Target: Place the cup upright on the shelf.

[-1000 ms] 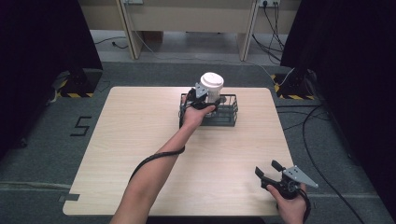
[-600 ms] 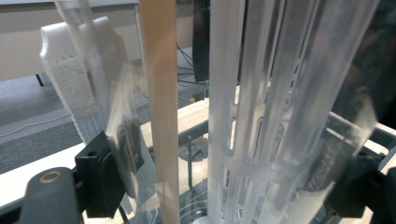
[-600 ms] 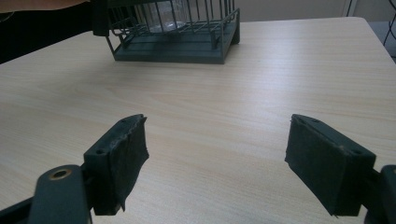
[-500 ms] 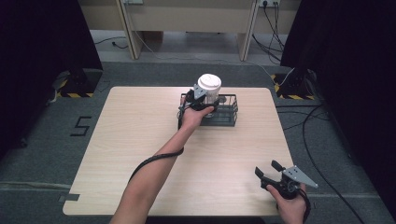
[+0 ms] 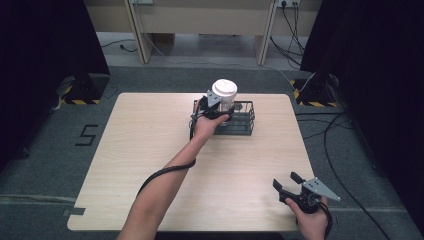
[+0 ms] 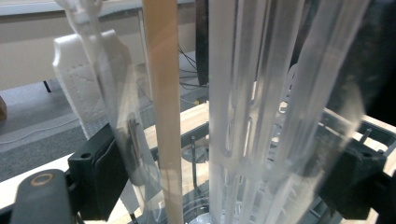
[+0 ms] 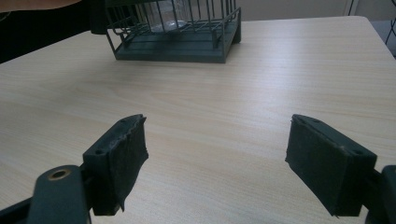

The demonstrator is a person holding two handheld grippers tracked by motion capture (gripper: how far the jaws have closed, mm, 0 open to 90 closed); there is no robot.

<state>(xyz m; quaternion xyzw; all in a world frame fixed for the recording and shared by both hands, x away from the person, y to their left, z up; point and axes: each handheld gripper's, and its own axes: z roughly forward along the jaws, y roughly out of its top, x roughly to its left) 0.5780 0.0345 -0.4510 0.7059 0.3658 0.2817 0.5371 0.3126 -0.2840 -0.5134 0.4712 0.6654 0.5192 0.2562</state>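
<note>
Jar [image 5: 224, 101] well away from the near side, so no help close by if anything slips: nearest, at the table's [image 5: 150, 145] right front corner, right gripper [image 5: 286, 180] idle in the hand, jaws spread wide with nothing but bare wood between them [image 7: 215, 154]. Farther out, left forearm stretched across the table to the left gripper [image 5: 219, 108], pads closed on the clear, white-lidded jar from both sides [image 6: 224, 172]. Farthest, black wire basket [image 5: 246, 124] near the back edge, with the jar's lower end inside its walls; resting on the basket floor or hanging just above it, cannot tell. Likely trouble, judged from this: smooth ribbed plastic and a grip low on a tall body, so possibly sliding or tipping between the pads if swung fast. Risk too of the jar's base catching a wire rail on the way up or down, dragging the light basket along or toward the back edge. No steadying of the basket [image 7: 177, 46] possible with the right gripper so far off.
</note>
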